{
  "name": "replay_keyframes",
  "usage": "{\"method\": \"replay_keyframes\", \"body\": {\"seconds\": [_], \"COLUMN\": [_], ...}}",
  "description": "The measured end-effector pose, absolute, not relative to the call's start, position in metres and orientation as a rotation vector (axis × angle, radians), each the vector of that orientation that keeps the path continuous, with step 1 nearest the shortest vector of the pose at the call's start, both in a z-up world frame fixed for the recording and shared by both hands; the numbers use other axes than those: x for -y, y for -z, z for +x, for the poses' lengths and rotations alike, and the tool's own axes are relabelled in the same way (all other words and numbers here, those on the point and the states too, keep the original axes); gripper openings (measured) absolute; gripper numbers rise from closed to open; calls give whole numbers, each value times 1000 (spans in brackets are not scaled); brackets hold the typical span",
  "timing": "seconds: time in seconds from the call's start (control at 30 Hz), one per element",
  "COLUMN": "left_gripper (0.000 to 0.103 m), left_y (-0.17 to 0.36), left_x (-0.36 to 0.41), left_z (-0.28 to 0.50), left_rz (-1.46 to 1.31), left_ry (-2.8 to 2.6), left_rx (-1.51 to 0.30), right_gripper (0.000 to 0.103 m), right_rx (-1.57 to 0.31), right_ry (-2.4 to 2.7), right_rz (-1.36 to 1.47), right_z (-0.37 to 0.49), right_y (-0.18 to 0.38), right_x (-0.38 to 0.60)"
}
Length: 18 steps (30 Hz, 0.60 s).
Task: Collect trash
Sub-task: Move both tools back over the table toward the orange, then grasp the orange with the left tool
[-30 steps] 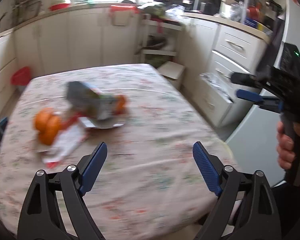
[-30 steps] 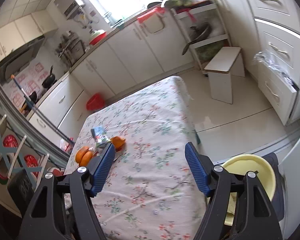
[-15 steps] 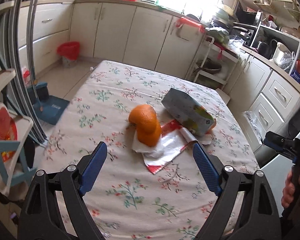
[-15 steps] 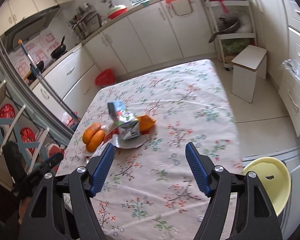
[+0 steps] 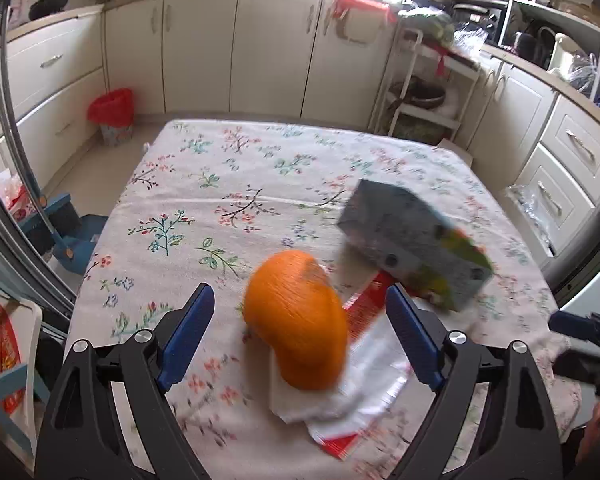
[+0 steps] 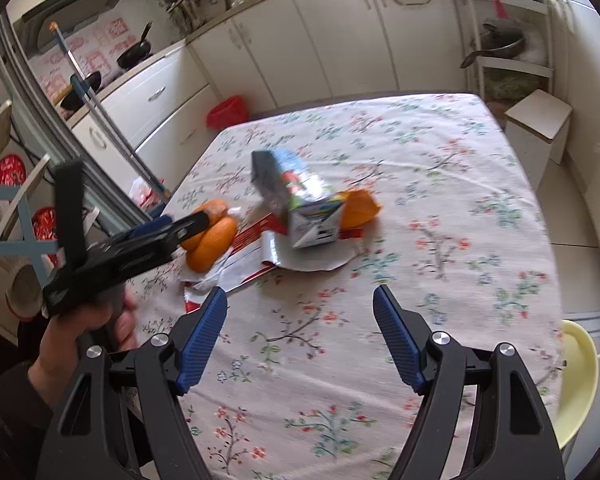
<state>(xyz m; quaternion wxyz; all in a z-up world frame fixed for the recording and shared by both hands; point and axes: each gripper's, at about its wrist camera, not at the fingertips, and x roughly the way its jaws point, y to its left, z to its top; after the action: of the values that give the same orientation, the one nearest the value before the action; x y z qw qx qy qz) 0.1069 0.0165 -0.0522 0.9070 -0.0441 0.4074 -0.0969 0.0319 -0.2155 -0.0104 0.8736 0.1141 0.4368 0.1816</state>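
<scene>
A pile of trash lies on the flowered tablecloth (image 5: 228, 184): two orange pieces (image 5: 296, 320) side by side on a white scrap, a red-and-white wrapper (image 5: 364, 392), and a tilted drink carton (image 5: 412, 248). My left gripper (image 5: 298, 296) is open, and the orange pieces show blurred between its blue fingers without the pads pressing them. In the right wrist view the left gripper (image 6: 180, 228) reaches the orange pieces (image 6: 212, 236) from the left. My right gripper (image 6: 300, 292) is open and empty, short of the carton (image 6: 300, 204) and the wrapper (image 6: 260, 256). Another orange piece (image 6: 360, 206) lies behind the carton.
A red-lined bin (image 5: 114, 114) stands on the floor by the cabinets beyond the table's far left corner. A broom and blue dustpan (image 5: 66, 232) lean at the left. A white stool (image 6: 540, 124) and a yellow seat (image 6: 576, 376) stand off the table's right side.
Both grippers have closed in on the pile. The orange pieces now loom large between the left fingers, and the left gripper has come into the right wrist view beside them.
</scene>
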Motion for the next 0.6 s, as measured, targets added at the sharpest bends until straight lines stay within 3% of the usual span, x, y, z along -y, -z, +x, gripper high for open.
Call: {"method": "replay_keyframes", "body": {"seconds": [0.03,0.17,0.3,0.43,0.53,0.6], "left_gripper": [82,57,38,37,54,52], "left_y": [55,61,58,57,58,60], "left_x": [-19,-37,-47,-46,-41,-37], "left_z": [111,121,124,122,121,121], "left_rz": [-106,-208,-247,-252,-204,-194], "left_ry": [206,238,255,278,255,266], "left_rx": [-855,-892,-886,-886,-890,-898], "right_gripper": [73,73,73,73,73,73], "right_rx": [-919,-941,-953,-957,-960,-964], "right_ry": [-387,-430,-451,-462,-466,-467], "right_rz": [234,195,158,140,141,140], "right_z": [33,36,38,37,38,38], "right_y": [12,16,18,19,20,21], "right_x": [211,188,172,162,159,160]}}
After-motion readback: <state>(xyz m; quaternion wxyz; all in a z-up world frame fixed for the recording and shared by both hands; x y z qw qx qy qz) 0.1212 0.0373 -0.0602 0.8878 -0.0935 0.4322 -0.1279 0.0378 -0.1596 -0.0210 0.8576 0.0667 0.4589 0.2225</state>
